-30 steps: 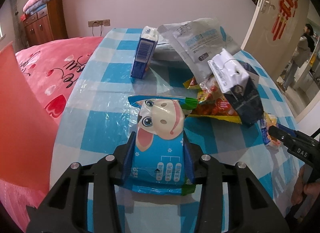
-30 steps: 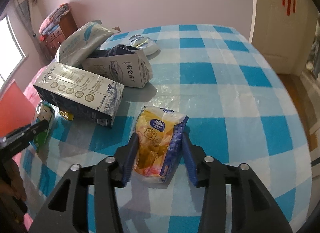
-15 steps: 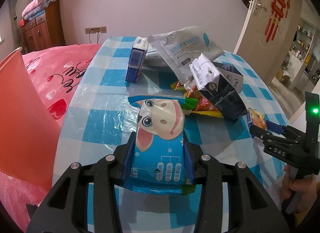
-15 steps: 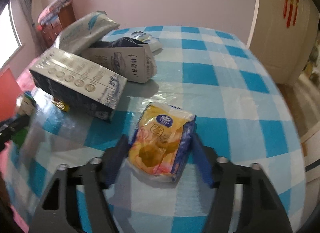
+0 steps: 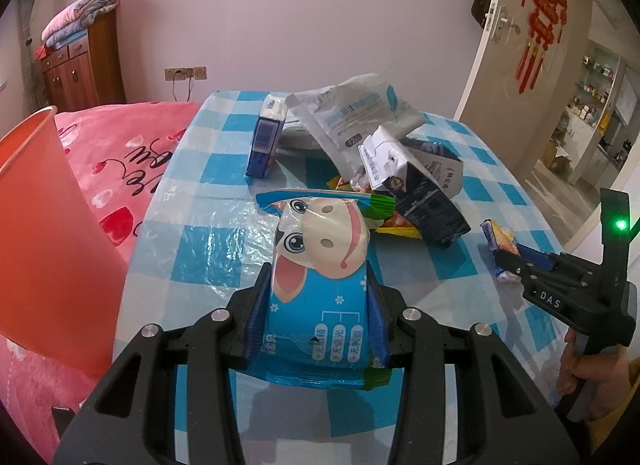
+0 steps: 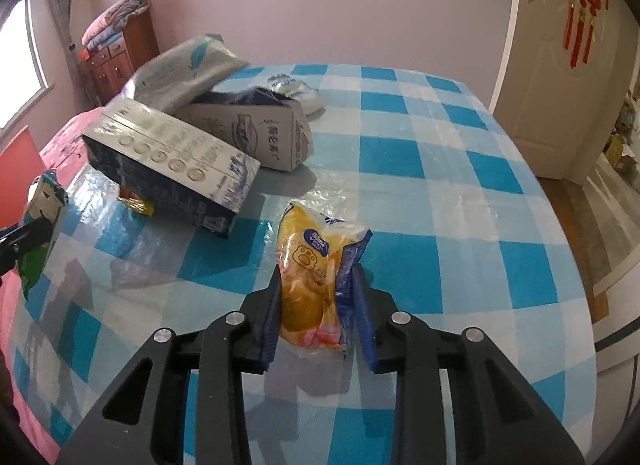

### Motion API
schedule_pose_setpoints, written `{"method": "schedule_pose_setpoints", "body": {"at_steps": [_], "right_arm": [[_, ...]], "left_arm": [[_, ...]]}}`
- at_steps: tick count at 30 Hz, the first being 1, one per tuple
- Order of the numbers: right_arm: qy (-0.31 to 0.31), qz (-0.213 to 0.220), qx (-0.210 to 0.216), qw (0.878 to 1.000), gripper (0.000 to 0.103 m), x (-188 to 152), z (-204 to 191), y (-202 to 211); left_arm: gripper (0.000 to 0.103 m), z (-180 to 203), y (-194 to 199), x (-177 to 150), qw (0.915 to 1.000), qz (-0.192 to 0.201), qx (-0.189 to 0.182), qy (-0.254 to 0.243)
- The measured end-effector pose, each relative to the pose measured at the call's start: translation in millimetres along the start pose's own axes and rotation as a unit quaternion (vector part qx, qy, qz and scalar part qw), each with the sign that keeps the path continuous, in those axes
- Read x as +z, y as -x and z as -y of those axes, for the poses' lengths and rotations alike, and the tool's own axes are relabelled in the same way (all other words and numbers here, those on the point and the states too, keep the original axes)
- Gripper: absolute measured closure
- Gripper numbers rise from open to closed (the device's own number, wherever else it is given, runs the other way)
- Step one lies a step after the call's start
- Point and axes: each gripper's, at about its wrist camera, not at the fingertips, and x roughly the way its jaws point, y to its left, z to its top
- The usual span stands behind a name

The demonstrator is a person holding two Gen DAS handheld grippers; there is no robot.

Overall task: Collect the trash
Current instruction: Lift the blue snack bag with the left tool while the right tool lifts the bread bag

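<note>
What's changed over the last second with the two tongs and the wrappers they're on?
The right tongs closed on the yellow snack packet, which they only straddled before, and raised it off the checked table. The left tongs stayed shut on the blue cow packet and rose, bringing the orange bin into fuller view. The cartons stayed put.

Right claw [image 6: 316, 305] pinches yellow snack packet [image 6: 314, 277] above checkered table [image 6: 440, 185].

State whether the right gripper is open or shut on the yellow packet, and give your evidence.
Shut. The right gripper has both blue pads pressed against the yellow packet, which bulges between them.
</note>
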Motion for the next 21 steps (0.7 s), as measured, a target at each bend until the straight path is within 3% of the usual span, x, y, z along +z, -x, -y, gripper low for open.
{"method": "schedule_pose_setpoints", "body": {"at_steps": [8,19,21], "right_arm": [[0.008,0.029,0.023,0.999,0.070,15.8,-19.5,34.0],[0.034,0.044,0.136,0.989,0.070,65.0,-89.7,64.3],[0.043,0.046,0.148,0.987,0.070,71.6,-104.0,64.5]], "left_arm": [[0.059,-7.5,20.5,4.9,0.9996,0.027,-0.009,0.008],[0.064,-47.6,80.7,30.6,0.9934,0.108,0.015,0.037],[0.064,-55.7,82.1,31.6,0.9943,0.099,0.015,0.037]]}}
